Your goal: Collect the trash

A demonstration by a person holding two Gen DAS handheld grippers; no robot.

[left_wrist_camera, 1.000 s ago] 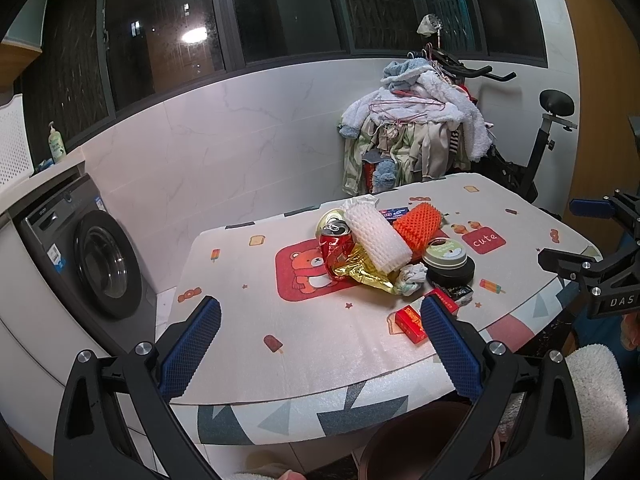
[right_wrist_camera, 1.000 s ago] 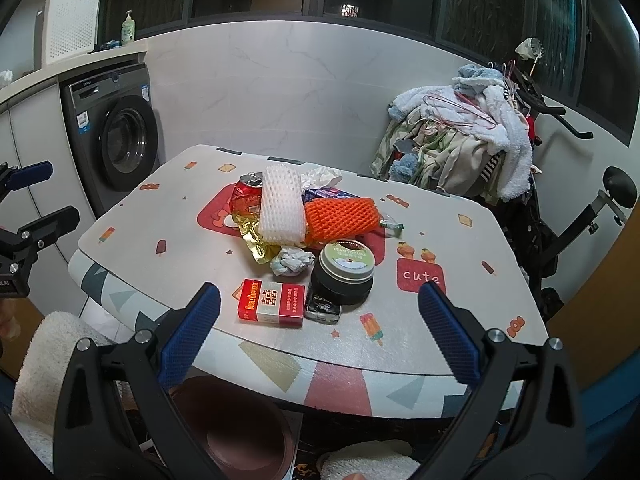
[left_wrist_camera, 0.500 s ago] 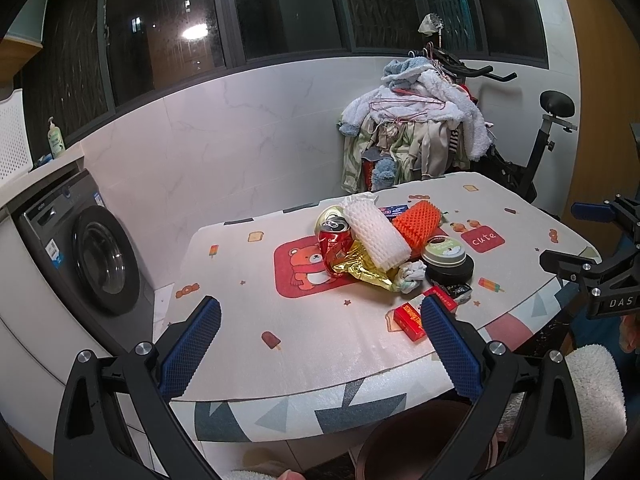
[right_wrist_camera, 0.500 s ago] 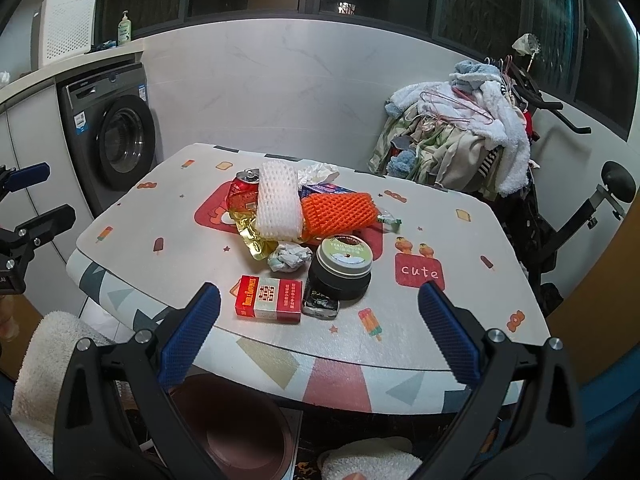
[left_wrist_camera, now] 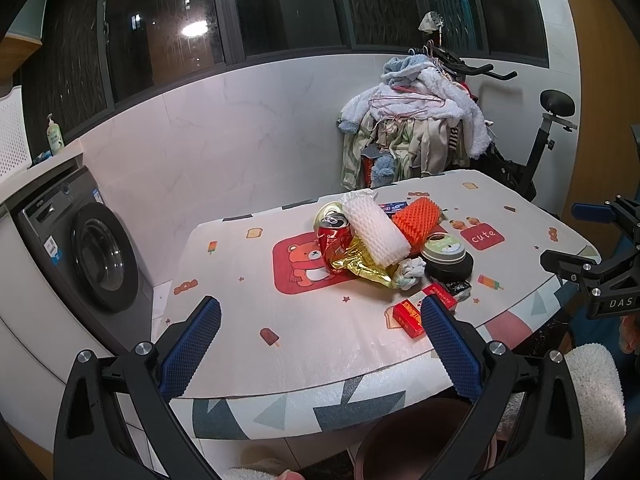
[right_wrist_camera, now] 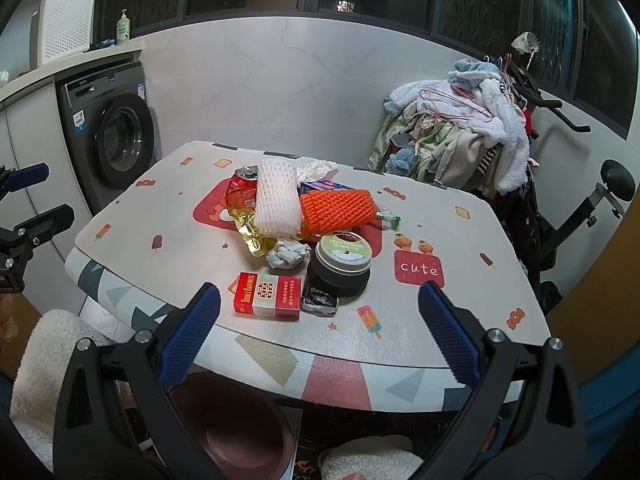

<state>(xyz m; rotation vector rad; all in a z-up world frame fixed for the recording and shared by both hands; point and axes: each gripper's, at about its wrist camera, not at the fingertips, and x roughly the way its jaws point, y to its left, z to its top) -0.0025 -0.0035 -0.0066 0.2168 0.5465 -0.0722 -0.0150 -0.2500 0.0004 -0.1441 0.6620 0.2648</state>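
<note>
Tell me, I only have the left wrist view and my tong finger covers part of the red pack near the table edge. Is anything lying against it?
Observer: In the right wrist view the red pack lies flat, with a small black packet touching the end nearest the round tin.
Operator: Anything hidden behind the orange net?
Observer: Yes, a green-and-white wrapper pokes out past the far end of the orange net.
Operator: Where exactly is the bin?
Observer: The right view looks down into the brown bin. It stands on the floor under the near edge of the table, slightly left of the pack.
</note>
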